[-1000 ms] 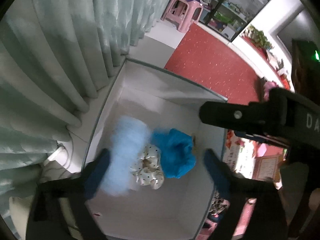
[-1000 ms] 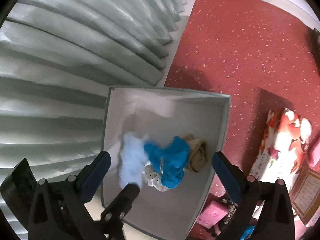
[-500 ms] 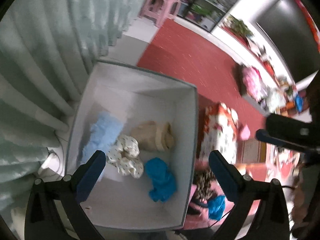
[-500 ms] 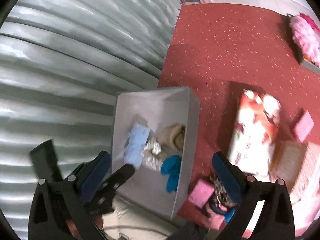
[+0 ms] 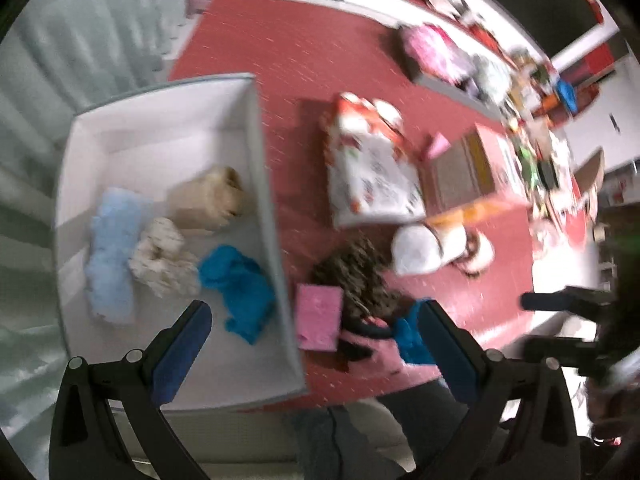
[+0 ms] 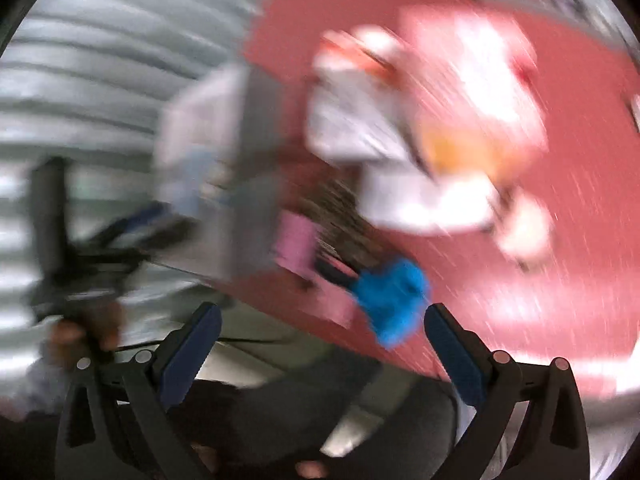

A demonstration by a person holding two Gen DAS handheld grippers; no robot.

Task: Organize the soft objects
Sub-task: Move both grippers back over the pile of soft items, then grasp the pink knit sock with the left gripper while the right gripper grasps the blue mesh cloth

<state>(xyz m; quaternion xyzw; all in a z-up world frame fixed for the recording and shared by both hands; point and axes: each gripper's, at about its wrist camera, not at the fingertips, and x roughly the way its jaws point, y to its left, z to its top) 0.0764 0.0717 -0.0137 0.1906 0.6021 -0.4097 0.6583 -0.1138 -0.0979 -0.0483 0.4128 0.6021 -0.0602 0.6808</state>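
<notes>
Swinging away from the white bin (image 5: 256, 152): both views, centred on it 1 s ago, now sweep over the red floor (image 5: 300, 52) twd the pile beside it. R view is heavily motion-blurred, so that hand is moving fast; L view only mildly.

Bin sits by the curtain (image 5: 36, 120) w/ four soft things on its floor: light-blue fluffy piece (image 5: 112, 252) along the curtain side, spotted cream cloth (image 5: 164, 256) touching it, tan bundle (image 5: 208, 200) behind, teal cloth (image 5: 240, 292) near the floor-side wall. Teal one lay against the others 1 s ago, now apart & settled, so that drop looks done.

Outside, just beside the bin wall: pink pad (image 5: 320, 316), brown speckled item (image 5: 356, 276), pink/black piece, and another blue cloth (image 6: 394, 296) between the R tips in its view. Prob next pick, tho not touched yet.

L gripper (image 5: 312, 344) jaws wide apart, nothing in them. R gripper (image 6: 322, 344) likewise spread, empty.

Roughly four in, several left out.
</notes>
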